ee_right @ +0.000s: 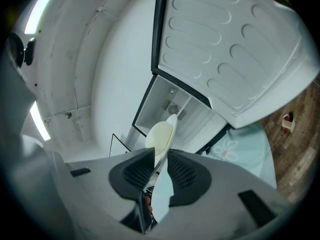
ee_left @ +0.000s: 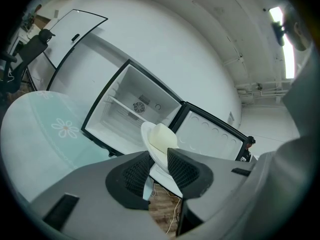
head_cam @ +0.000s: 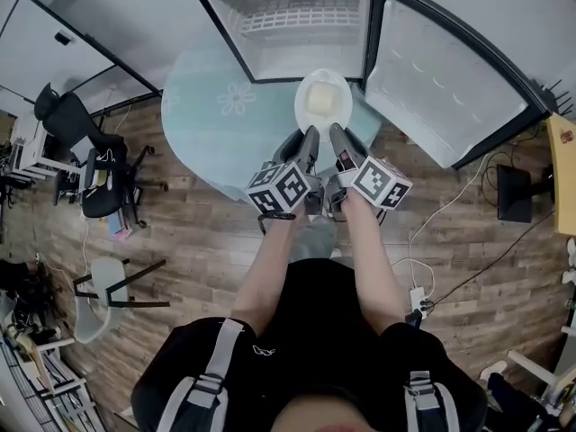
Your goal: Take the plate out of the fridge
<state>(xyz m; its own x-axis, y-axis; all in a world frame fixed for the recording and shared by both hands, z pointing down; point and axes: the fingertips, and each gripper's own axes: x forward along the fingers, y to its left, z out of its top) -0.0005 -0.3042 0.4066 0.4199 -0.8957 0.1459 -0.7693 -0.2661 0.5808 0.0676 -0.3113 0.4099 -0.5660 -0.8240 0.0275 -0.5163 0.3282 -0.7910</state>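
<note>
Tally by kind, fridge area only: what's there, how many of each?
fridge: 1
table: 1
plate: 1
pale block on the plate: 1
grippers: 2, left gripper and right gripper, both shut on the plate
Total: 6

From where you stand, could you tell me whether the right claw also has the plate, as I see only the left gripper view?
Observer: Yes. In its own view the right claw is shut on the plate, at its rim.
Operator: Thank you. Is the plate out of the fridge?
Observer: The head view shows it just outside the open fridge, above the round table.
Operator: And how do the two claws sit?
Observer: Side by side on the plate's near rim, with the left claw on the left.
</note>
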